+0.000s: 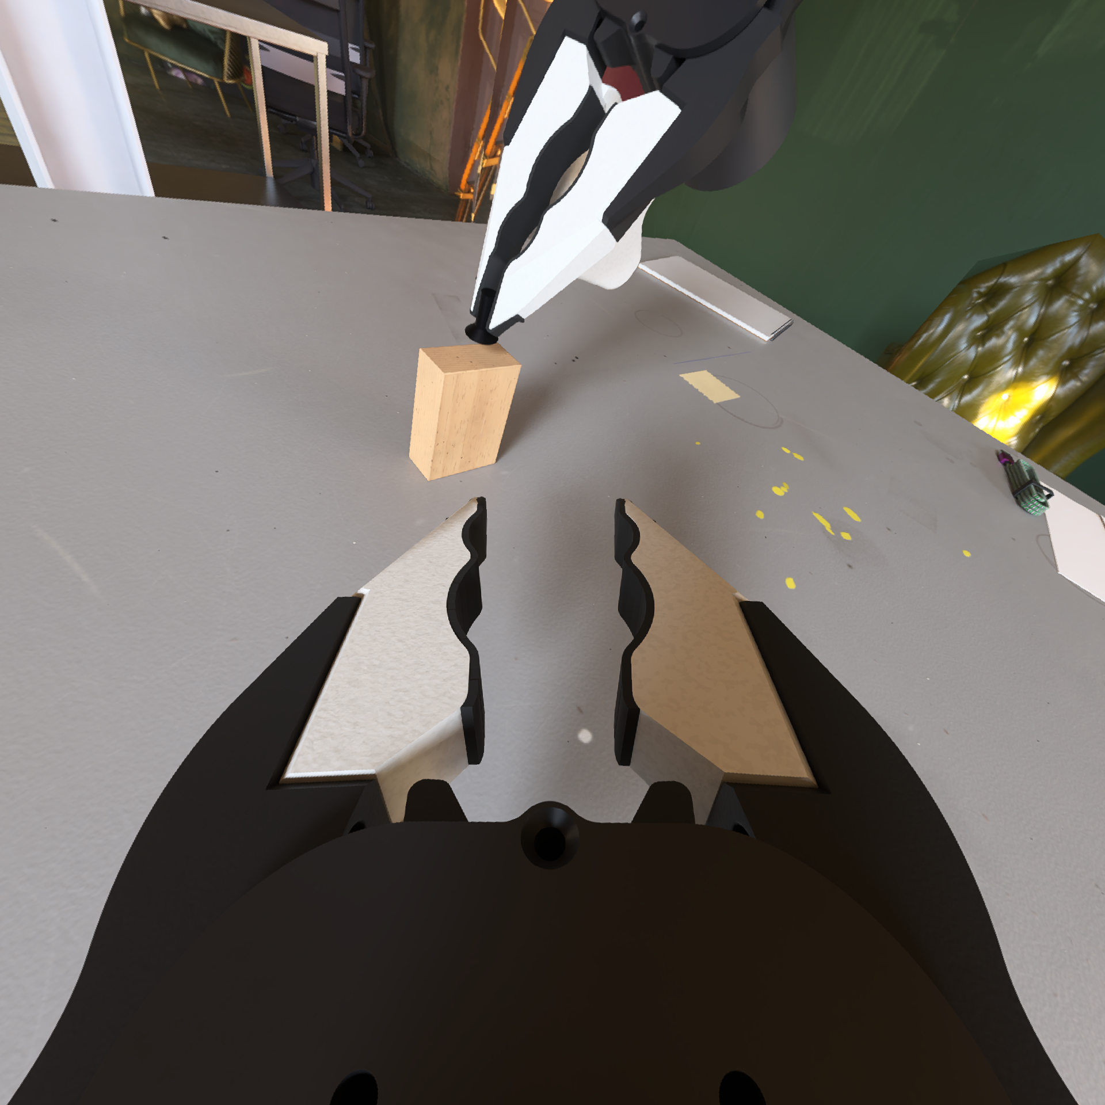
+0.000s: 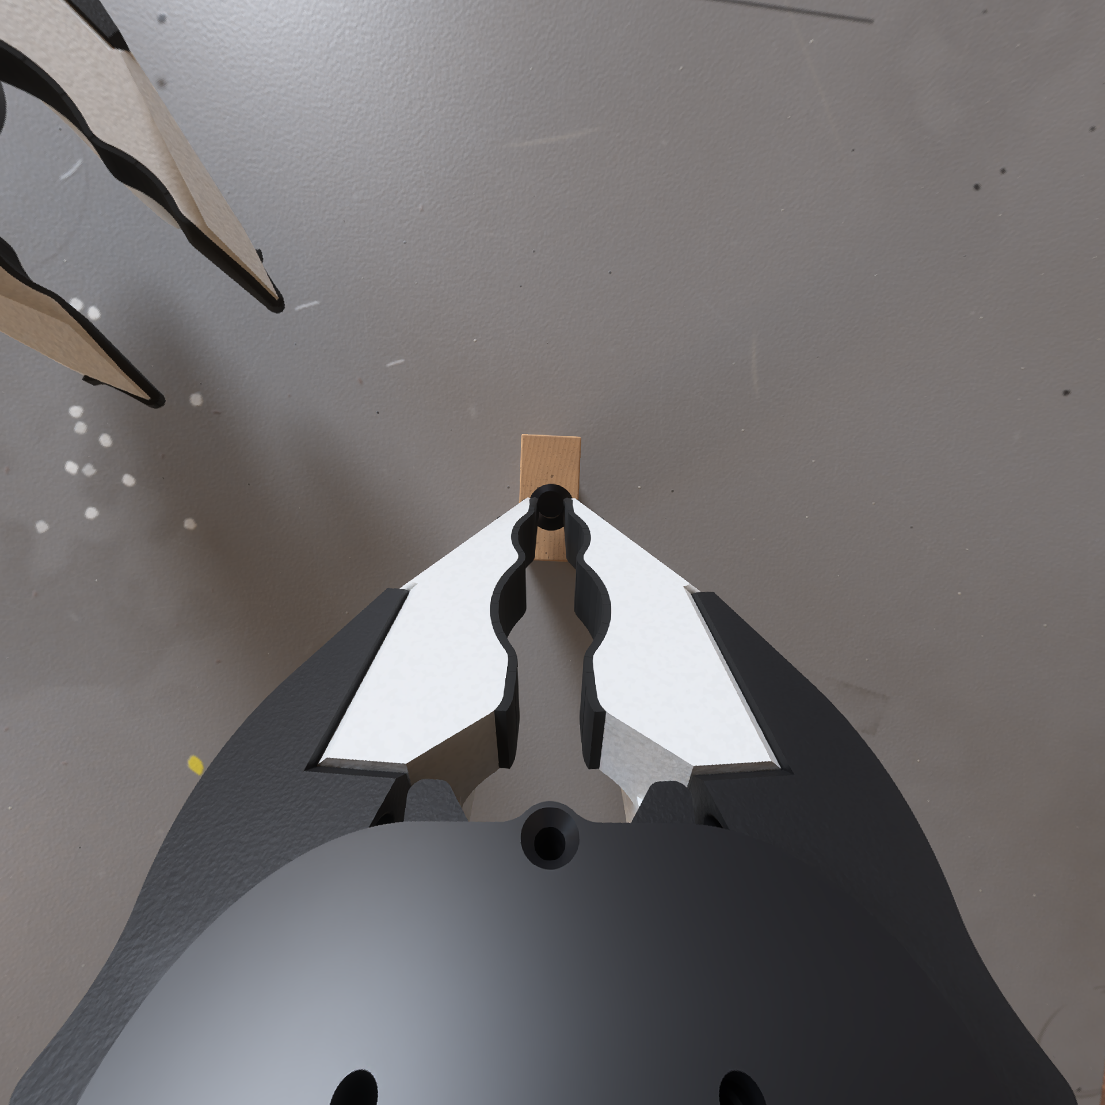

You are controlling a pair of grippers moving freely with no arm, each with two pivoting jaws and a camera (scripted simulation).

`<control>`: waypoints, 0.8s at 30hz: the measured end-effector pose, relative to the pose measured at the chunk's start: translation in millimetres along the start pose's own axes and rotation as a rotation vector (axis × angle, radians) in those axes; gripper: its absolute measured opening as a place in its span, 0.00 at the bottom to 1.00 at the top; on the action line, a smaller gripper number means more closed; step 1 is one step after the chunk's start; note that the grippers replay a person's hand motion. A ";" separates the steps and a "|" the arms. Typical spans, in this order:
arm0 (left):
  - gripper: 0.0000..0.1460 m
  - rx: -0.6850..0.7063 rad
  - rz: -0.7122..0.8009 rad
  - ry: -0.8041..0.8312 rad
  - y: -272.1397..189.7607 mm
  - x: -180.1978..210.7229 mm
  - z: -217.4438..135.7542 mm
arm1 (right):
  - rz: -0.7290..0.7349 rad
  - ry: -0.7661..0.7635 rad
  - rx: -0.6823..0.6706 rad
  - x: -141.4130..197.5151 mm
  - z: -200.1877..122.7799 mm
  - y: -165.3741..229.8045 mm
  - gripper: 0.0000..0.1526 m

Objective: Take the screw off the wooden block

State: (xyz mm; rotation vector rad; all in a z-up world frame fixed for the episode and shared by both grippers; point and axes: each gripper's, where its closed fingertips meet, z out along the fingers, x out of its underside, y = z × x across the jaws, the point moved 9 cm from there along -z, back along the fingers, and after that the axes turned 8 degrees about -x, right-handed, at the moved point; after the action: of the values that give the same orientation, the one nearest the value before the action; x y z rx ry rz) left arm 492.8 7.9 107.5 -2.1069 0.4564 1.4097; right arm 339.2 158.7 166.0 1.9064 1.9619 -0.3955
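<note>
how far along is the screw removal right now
Done: the right gripper has reached the black screw and shut on it. In hand: the screw sits at the wooden block top edge, barely lifted if at all. Left: carrying it clear. The left gripper hangs open, idle.

A workshop or studio, going by the worn grey counter [image 1: 239, 418]: it is scuffed, dotted with dark specks and splashed with yellow paint spots [image 1: 822, 520] near its right edge. Beyond the far edge stand a metal-framed table [image 1: 287, 89] and dim industrial fittings; off the right corner sits a tufted olive leather seat [image 1: 1016, 359] against a green wall [image 1: 957, 119].
</note>
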 end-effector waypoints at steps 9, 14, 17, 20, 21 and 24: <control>0.16 -0.072 0.014 -0.056 8.0 -23.7 0.0 | 0.037 -0.059 0.004 5.2 1.3 0.3 0.05; 0.02 0.003 0.170 0.118 0.9 -58.1 33.8 | 0.042 -0.102 0.020 8.3 0.7 1.0 0.05; 0.00 -0.141 0.363 0.217 -1.2 -64.7 58.4 | 0.047 -0.139 0.021 11.5 1.5 1.4 0.05; 0.00 -0.188 0.470 0.294 -1.0 -69.7 72.3 | 0.056 -0.181 0.012 15.4 2.0 0.9 0.05; 0.00 -0.180 0.496 0.319 -1.3 -70.6 74.0 | 0.058 -0.193 0.008 16.4 1.9 0.4 0.05; 0.00 -0.148 0.528 0.354 -3.3 -71.7 75.7 | 0.063 -0.216 -0.003 18.3 2.0 -1.7 0.05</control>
State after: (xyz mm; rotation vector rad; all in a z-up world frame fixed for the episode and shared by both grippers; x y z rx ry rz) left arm 411.3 55.4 152.2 -2.4843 1.1485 1.3655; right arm 337.4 174.0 155.9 1.8342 1.7581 -0.5553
